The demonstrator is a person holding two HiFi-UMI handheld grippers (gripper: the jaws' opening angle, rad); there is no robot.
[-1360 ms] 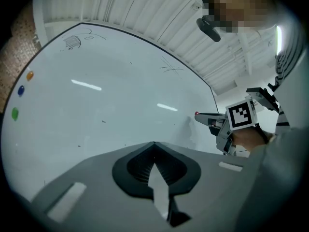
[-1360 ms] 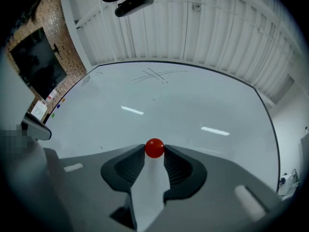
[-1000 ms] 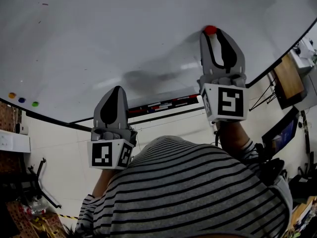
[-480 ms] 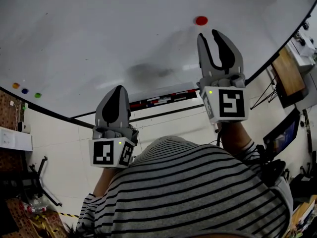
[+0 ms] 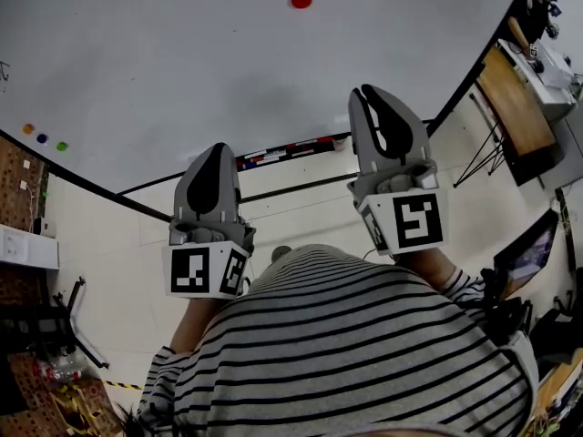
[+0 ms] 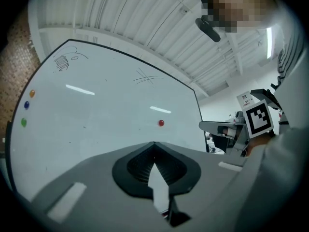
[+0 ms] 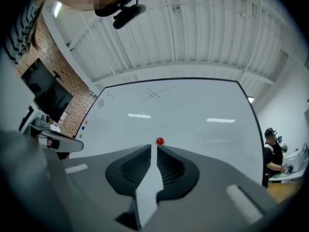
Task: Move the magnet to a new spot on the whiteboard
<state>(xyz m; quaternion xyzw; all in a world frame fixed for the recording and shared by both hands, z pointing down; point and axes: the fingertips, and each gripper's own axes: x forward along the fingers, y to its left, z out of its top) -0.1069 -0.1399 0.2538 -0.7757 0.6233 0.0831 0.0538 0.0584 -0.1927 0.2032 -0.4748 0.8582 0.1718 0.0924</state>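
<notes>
The red magnet (image 5: pixel 301 0) sticks to the whiteboard (image 5: pixel 182 80) near the top of the head view, apart from both grippers. My right gripper (image 5: pixel 372 92) hangs well below it, off the board; its jaws are closing. In the right gripper view a narrow slit still shows at my right gripper (image 7: pixel 154 148), nothing is between the jaws, and the magnet (image 7: pixel 160 141) sits just beyond the tips. My left gripper (image 5: pixel 213 147) is held low, its jaws closed together and holding nothing. The left gripper view shows the magnet (image 6: pixel 161 123) far ahead on the board.
Orange (image 5: pixel 27 127), blue (image 5: pixel 41 138) and green (image 5: pixel 62 146) magnets sit at the board's left edge. A marker tray (image 5: pixel 282 153) runs under the board. A wooden desk (image 5: pixel 515 107) stands to the right. A person (image 7: pixel 273 153) stands at the far right.
My right gripper let go of the red magnet, drew back down from the board and narrowed its jaws. The magnet stays on the board. My left gripper has hardly moved.
</notes>
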